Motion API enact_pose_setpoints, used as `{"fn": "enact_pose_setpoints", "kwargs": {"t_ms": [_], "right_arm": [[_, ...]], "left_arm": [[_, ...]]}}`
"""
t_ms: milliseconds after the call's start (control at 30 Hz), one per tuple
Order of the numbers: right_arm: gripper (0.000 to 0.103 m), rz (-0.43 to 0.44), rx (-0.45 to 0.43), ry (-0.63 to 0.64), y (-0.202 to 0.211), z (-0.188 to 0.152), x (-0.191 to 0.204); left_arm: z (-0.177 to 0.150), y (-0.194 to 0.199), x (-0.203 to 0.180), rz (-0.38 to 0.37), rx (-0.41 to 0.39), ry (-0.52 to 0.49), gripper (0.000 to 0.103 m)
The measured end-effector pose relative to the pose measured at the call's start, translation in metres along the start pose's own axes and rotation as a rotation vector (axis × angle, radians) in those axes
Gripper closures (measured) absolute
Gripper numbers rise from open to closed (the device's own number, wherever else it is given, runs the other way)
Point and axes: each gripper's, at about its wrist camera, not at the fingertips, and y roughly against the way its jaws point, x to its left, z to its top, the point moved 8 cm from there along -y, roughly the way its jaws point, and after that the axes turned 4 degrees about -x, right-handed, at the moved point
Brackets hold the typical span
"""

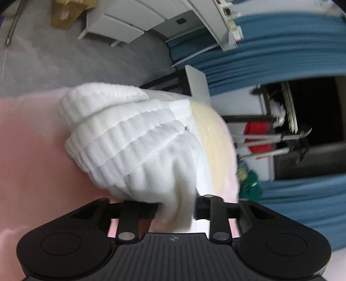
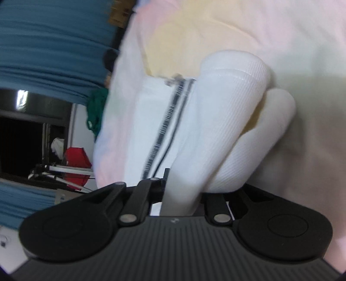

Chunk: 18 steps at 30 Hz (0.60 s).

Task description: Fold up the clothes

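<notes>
Left wrist view: white ribbed garment point(image 1: 134, 138) bunched in thick folds, filling centre of frame from 9 o'clock to 1 o'clock. Lower end of garment drawn down toward 6 o'clock and passing between fingers of left gripper point(image 1: 176, 207). Fingers set partly apart; fabric blurred in the gap, contact with the pads not determinable, so grip cannot be confirmed. Pink surface point(image 1: 26, 134) visible beneath garment at 9 o'clock. Pale yellow cloth point(image 1: 213, 138) lying just beside garment at 3 o'clock. Blue curtain point(image 1: 281, 43) at 1 o'clock; cardboard box point(image 1: 67, 13) on floor at 11 o'clock; red item point(image 1: 257, 134) at 3 o'clock, well apart from garment.

Right wrist view: same white ribbed garment point(image 2: 218, 129) seen as two rounded rolls running from 1 o'clock down to 6 o'clock. Dark striped band point(image 2: 166, 125) running along white fabric just beside rolls, toward 9 o'clock. Right gripper point(image 2: 183, 190) with fingers nearly together, clamped on narrowed lower end of garment at 6 o'clock. Pale pink and yellow cloth point(image 2: 237, 26) behind garment at 12 o'clock. Blue curtain point(image 2: 47, 43) at 10 o'clock; green cloth point(image 2: 97, 108) at 9 o'clock.
</notes>
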Motion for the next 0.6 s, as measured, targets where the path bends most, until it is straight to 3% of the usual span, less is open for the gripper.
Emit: {"fn": "enact_pose_setpoints", "kwargs": {"t_ms": [167,233,433,600], "right_arm": [[0.081,0.022,-0.01,-0.159,0.002,-0.004,-0.013],[0.079,0.023,-0.014,-0.165,0.003,-0.004,-0.015],[0.077,0.05,-0.008,-0.159,-0.001,0.0,-0.018],[0.074,0.065,-0.03,-0.127,-0.006,0.008,-0.013]], "left_arm": [[-0.011,0.028,0.013,0.081,0.017,-0.14,0.038],[-0.016,0.041,0.011,0.105,0.011,-0.183,0.023],[-0.039,0.082,-0.02,0.234,0.036,-0.477,0.021],[-0.061,0.085,-0.078,0.229,-0.003,-0.651,0.021]]}}
